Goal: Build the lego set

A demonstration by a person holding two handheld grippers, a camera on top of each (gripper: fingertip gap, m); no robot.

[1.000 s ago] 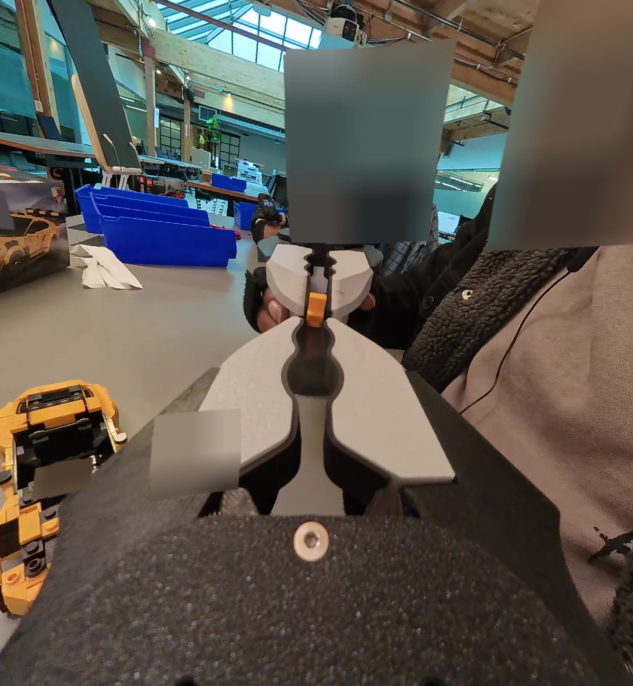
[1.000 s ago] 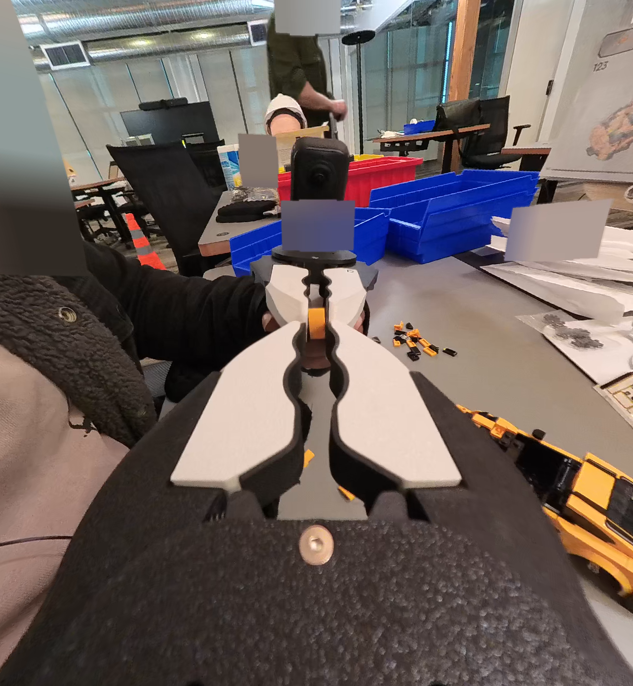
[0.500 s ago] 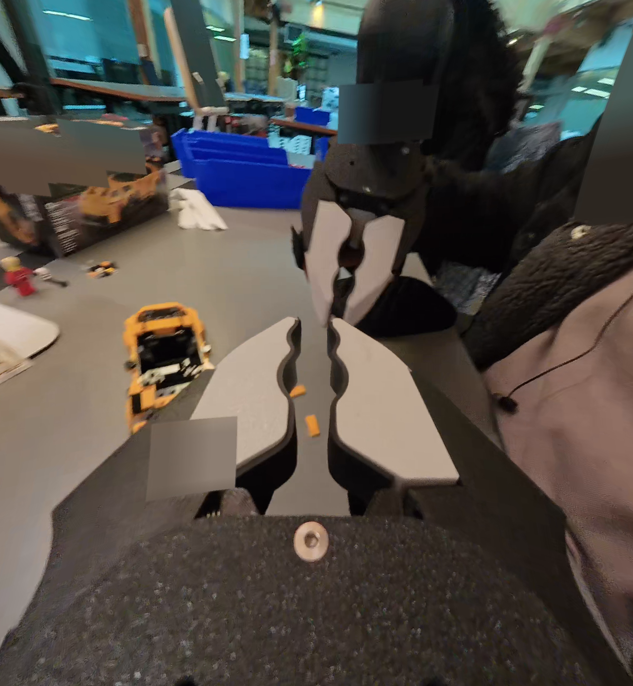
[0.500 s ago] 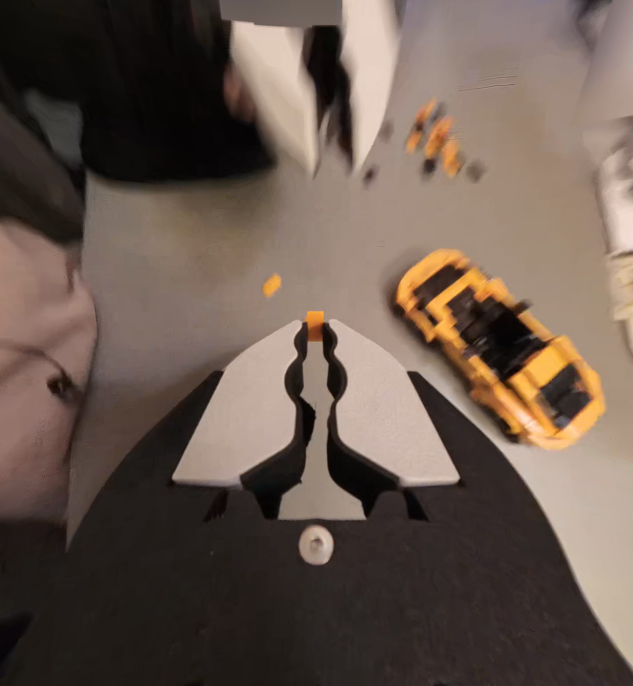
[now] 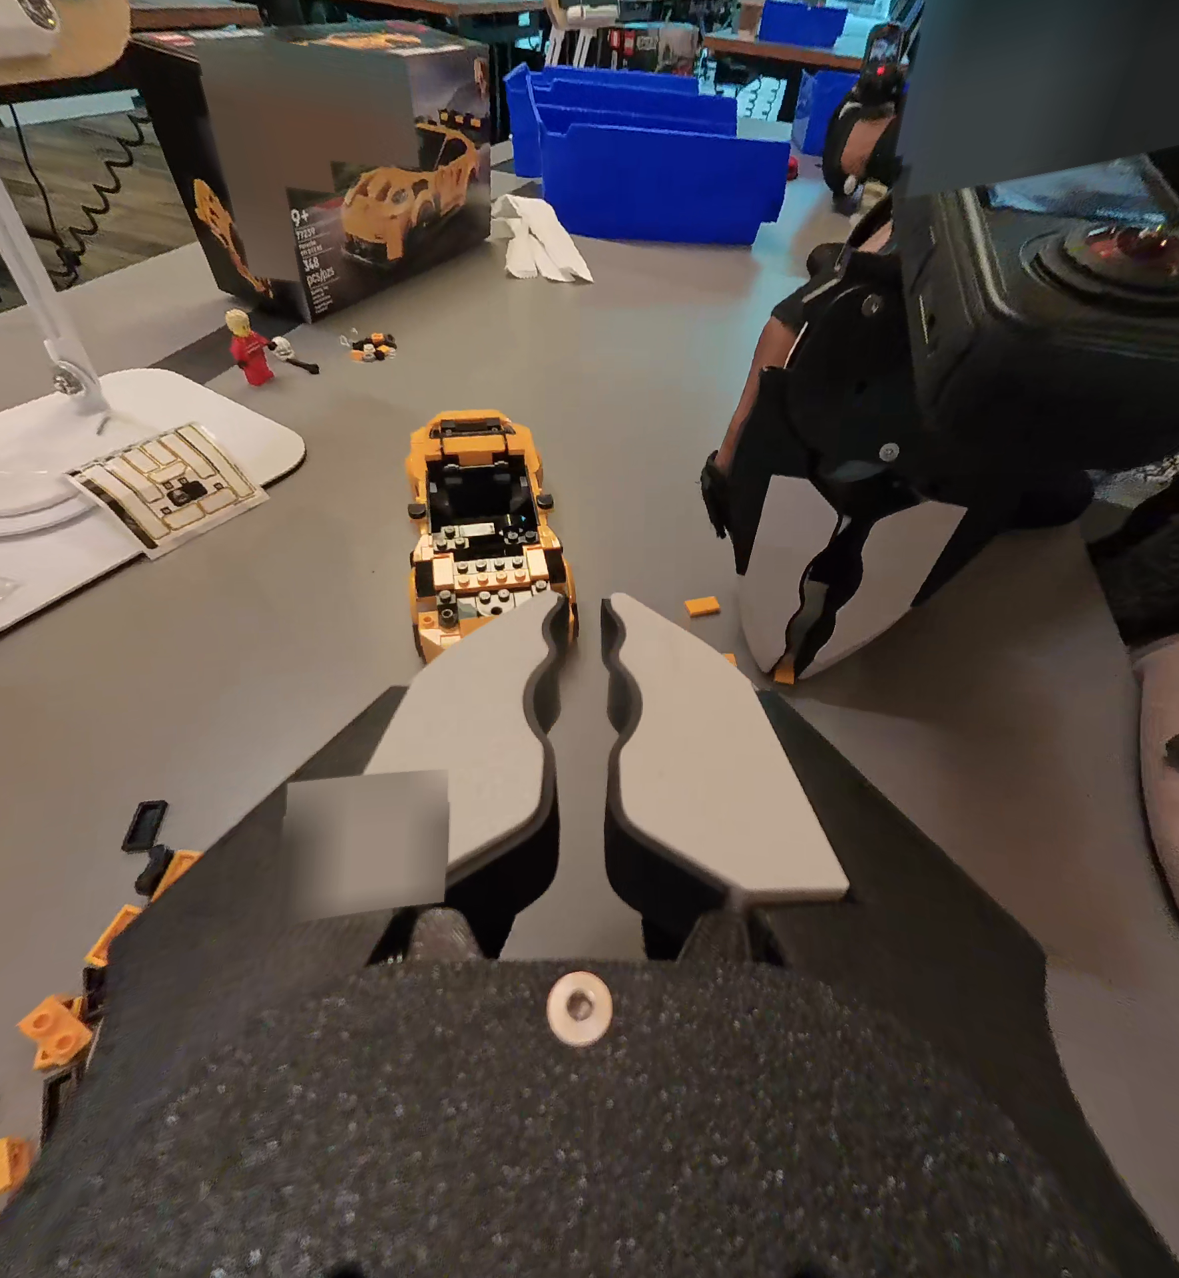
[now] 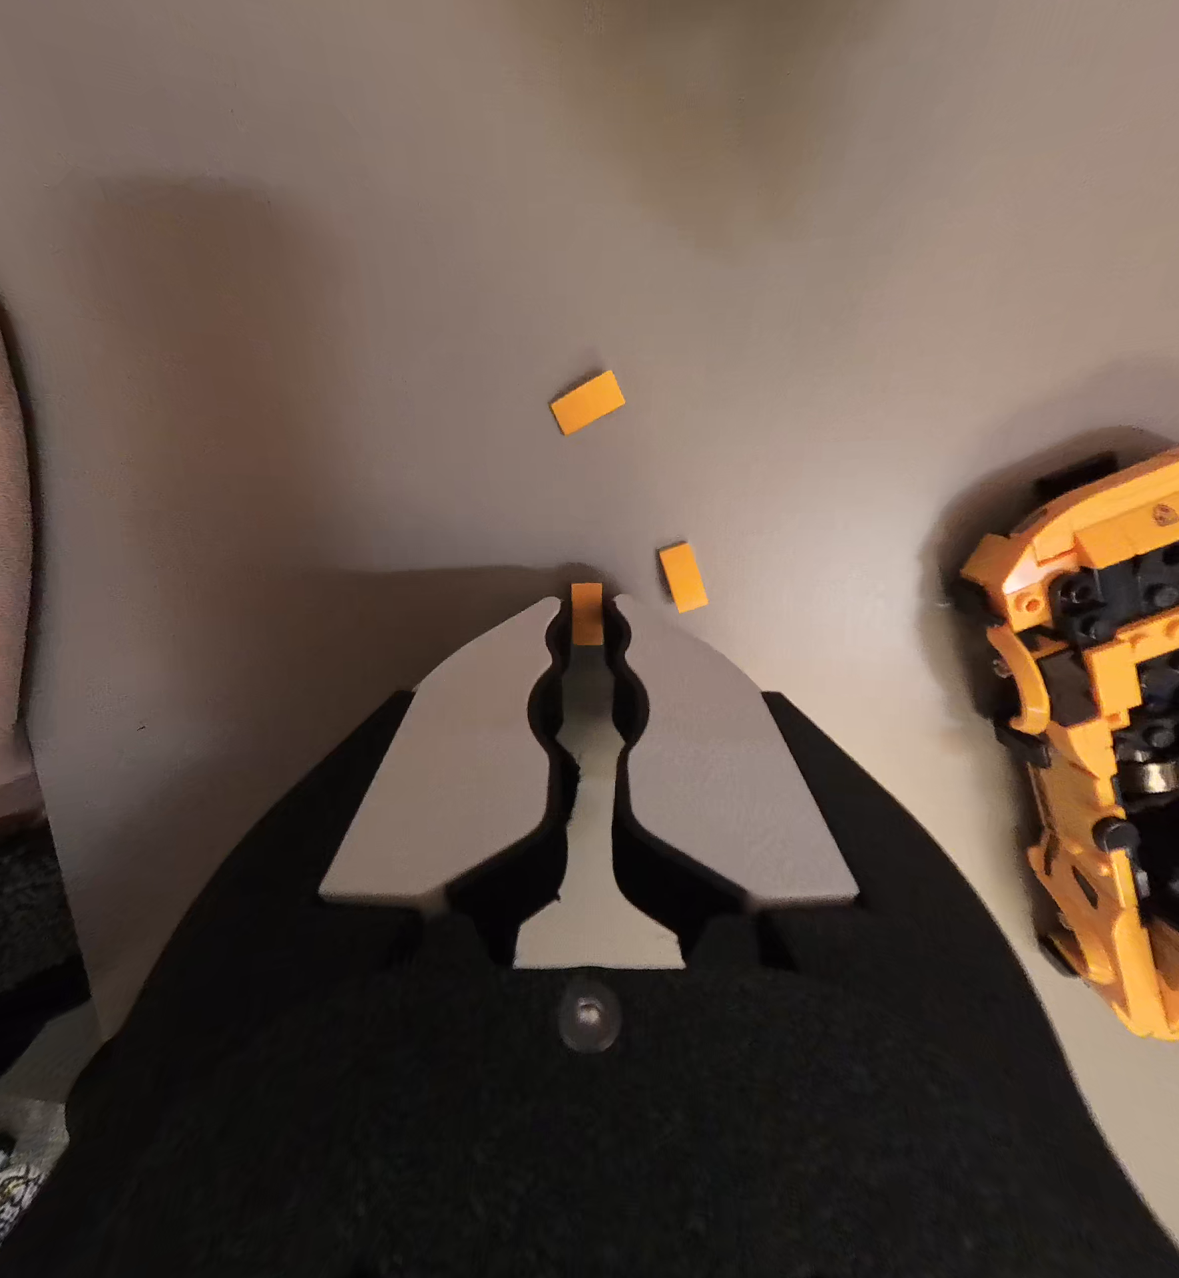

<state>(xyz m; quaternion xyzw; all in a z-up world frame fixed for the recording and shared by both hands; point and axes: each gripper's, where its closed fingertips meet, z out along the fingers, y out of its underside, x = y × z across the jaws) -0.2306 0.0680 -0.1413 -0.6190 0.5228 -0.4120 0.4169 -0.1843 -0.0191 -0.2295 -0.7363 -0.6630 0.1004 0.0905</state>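
The partly built orange and black lego car (image 5: 482, 525) stands on the grey table (image 5: 261, 657), just beyond my left gripper (image 5: 583, 608). The left gripper is open by a narrow gap and empty, its left fingertip overlapping the car's near end. My right gripper (image 6: 586, 608) is shut on a small orange tile (image 6: 586, 612), tips down at the table. In the left wrist view it (image 5: 797, 650) stands right of the car with the tile (image 5: 783, 674) at its tips. Two loose orange tiles (image 6: 586, 411) (image 6: 682, 577) lie close by. The car (image 6: 1126, 761) lies to the right in the right wrist view.
The lego box (image 5: 337, 173), blue bins (image 5: 655, 166) and crumpled paper (image 5: 538, 242) are at the back. A red minifigure (image 5: 251, 353), a white lamp base (image 5: 109, 436) and a sticker sheet (image 5: 164, 484) are left. Loose orange and black pieces (image 5: 54, 1030) lie near left. My right fingertips sit around 12 cm from my left ones. From either gripper's tips it is about 35 cm to the red minifigure (image 5: 251, 353).
The grippers were tip to tip in the air at the orange tile. They have separated and swung down to the table; the right one keeps the tile, the left one is empty.
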